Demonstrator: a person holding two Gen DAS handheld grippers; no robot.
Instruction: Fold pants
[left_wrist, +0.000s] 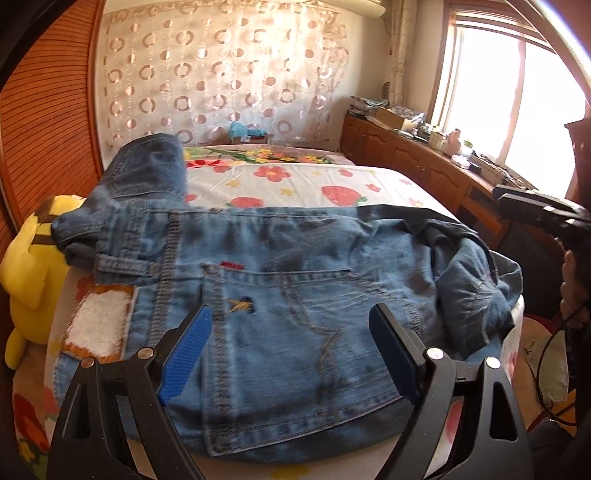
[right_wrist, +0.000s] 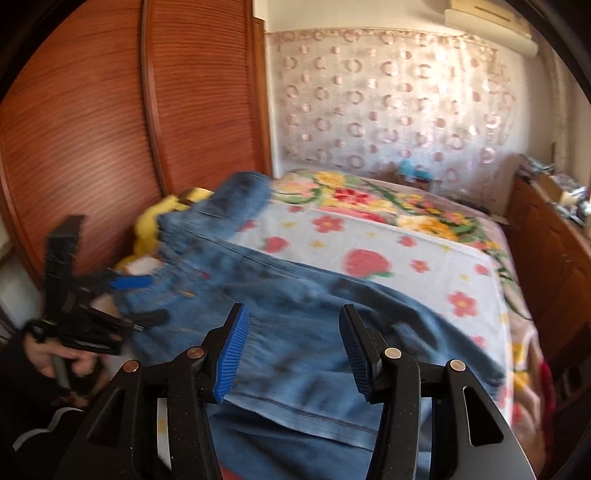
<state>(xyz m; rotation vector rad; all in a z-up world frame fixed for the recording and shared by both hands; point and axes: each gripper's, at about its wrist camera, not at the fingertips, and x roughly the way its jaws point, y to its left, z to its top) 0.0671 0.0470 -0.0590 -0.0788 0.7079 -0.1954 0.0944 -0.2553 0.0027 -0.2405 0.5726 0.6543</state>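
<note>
Blue denim pants (left_wrist: 280, 295) lie spread across the near end of the bed, back pocket up, one leg end bunched at the far left (left_wrist: 155, 162) and loose folds at the right (left_wrist: 476, 280). My left gripper (left_wrist: 290, 328) is open and empty just above the seat of the pants. My right gripper (right_wrist: 293, 332) is open and empty above the pants (right_wrist: 314, 314). The left gripper shows at the left of the right wrist view (right_wrist: 133, 295); the right gripper shows at the right edge of the left wrist view (left_wrist: 535, 210).
The bed (left_wrist: 295, 181) has a flowered sheet. A yellow plush toy (left_wrist: 33, 266) sits at the bed's left edge against a wooden sliding wardrobe (right_wrist: 92, 129). A wooden cabinet with clutter (left_wrist: 417, 147) runs along the right under the window.
</note>
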